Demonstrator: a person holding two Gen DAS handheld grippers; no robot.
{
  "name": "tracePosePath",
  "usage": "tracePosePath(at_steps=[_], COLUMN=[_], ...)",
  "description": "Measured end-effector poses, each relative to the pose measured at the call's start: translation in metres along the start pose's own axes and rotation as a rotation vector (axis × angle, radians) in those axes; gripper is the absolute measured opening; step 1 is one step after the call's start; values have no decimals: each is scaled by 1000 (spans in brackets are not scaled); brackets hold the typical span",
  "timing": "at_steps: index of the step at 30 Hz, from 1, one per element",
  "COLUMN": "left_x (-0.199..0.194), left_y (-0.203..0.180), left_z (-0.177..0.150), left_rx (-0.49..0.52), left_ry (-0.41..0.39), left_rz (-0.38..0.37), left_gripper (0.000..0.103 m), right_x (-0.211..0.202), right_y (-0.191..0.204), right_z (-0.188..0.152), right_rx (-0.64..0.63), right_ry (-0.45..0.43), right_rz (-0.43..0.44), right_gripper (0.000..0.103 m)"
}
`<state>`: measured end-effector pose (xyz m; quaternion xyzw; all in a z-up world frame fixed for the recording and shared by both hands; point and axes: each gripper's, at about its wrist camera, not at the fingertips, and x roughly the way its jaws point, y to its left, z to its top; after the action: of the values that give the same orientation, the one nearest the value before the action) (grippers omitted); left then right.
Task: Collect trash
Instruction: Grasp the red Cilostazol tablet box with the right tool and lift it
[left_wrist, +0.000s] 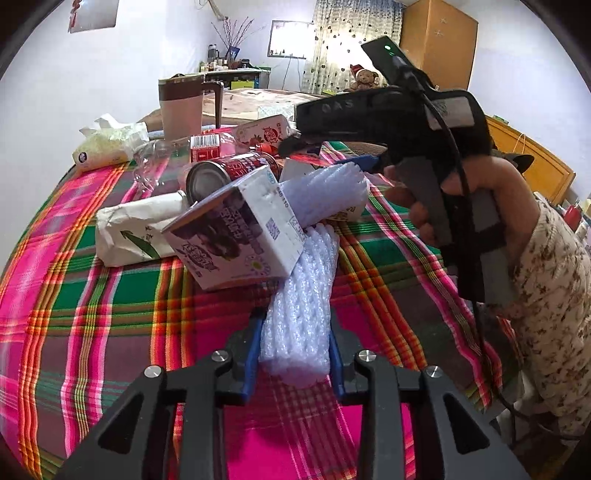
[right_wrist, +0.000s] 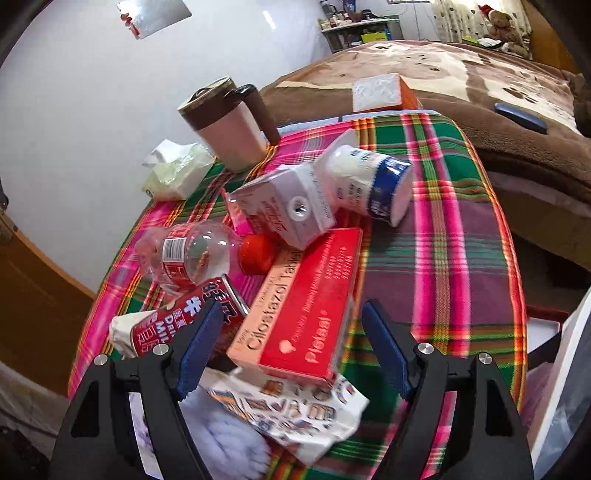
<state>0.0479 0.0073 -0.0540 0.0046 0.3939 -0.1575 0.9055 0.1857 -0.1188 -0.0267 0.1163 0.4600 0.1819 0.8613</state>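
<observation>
Two grippers over one plaid tablecloth (left_wrist: 110, 302), pink-green-orange weave, heaped with trash. Left gripper (left_wrist: 293, 354) clenched on a white foam net sleeve (left_wrist: 299, 302), ribbed and squashy, near end pinched between the blue pads, rest trailing up toward the red can. Second foam sleeve (left_wrist: 325, 192) just beyond, beside that can.

Counted around the red can (left_wrist: 236, 170), a shiny metal cylinder lying on its side: one purple-printed carton (left_wrist: 236, 236) leaning against it, one crumpled white paper bag (left_wrist: 136, 229) touching the carton, one clear plastic bottle (right_wrist: 192, 254) with a red cap behind, one white milk carton (right_wrist: 284, 206), one blue-and-white yogurt cup (right_wrist: 373, 184) tipped over, one tissue pack (left_wrist: 110, 144) and one brown-lidded mug (left_wrist: 181, 107) standing well behind.

Only from the right wrist: flat red tablet box (right_wrist: 303, 306) between the wide-released jaws of the right gripper (right_wrist: 291, 350), pads not touching it, printed wrapper (right_wrist: 295, 413) underneath. Only from the left wrist: a hand (left_wrist: 461, 206) on the right gripper's handle.
</observation>
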Motion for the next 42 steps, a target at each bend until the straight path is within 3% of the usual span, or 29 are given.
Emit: tracePosePath(at_steps=[2,3,8,13,15,16,18,19,25,28,29,30,31,42], left_x=[2,3,9,20,21,22,22,22,17,11,9,6,3,-7], left_y=[1,1,1,2,3,3,4,5,3,1,1,0,0,-5], left_z=[1,1,3,7,7,7,8,8,5,4,4,4,3,-5], left_rx=[3,2,10,24,21,18,16,13,-5,-12,-14,-12,-13,-28], left_ry=[4,5,9,15,19,21,21,19,17,8,2,-1,-5,-14], left_rz=[1,2,9,26,24,22,21,18,-7,-23,-24,-31,-33,-40], left_gripper=[54,57,65,64,60,51,45,41,32,31,30,30,30,30], right_x=[7,11,21,31,27,26,22,21,3,-12,-12,-19,-24,-38], right_y=[5,9,15,14,12,10,6,6,15,12,10,7,4,-10], right_z=[2,4,8,2,0,0,-1,-1,-4,-7,-7,-8,-6,-19], right_rx=[-16,-23,-36,-45,-42,-35,-15,-17,-105,-97,-93,-89,-76,8], right_ry=[21,24,53,153,107,93,86,85,12,-12,-18,-33,-49,-32], right_rz=[-54,-70,-109,-146,-164,-166,-122,-117,-172,-151,-147,-143,-121,35], right_gripper=[79,79,79,79,79,79,78,70,66,63,58,35,32,28])
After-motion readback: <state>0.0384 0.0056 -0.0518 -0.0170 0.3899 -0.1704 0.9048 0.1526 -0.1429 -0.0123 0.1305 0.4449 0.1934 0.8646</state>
